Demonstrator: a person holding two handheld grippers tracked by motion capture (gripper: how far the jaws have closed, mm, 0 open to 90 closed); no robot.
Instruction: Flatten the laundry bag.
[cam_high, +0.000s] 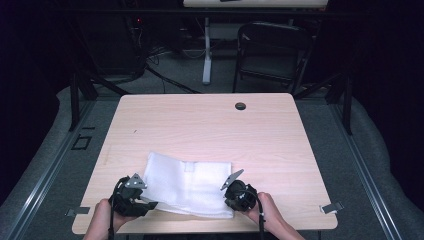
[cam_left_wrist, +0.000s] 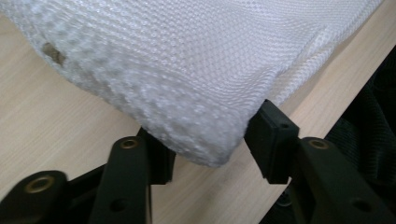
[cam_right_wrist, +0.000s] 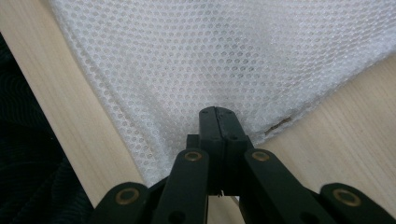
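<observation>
Mesh cloth (cam_high: 189, 184): near table (cam_high: 210, 130) edge, 6 o'clock.
Left gripper (cam_left_wrist: 210, 140): fingers wide around corner; may miss it.
Right gripper (cam_right_wrist: 218, 122): fingers pinching cloth; thin mesh could slip.

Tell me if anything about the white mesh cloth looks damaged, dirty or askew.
Two small things: the white mesh cloth has a brownish spot near its edge in the left gripper view, and a short dark mark along its edge in the right gripper view. It lies slightly askew to the table edge. I see no tear.

White mesh cloth (cam_high: 187, 184) folded, flat on table's near edge.
</observation>
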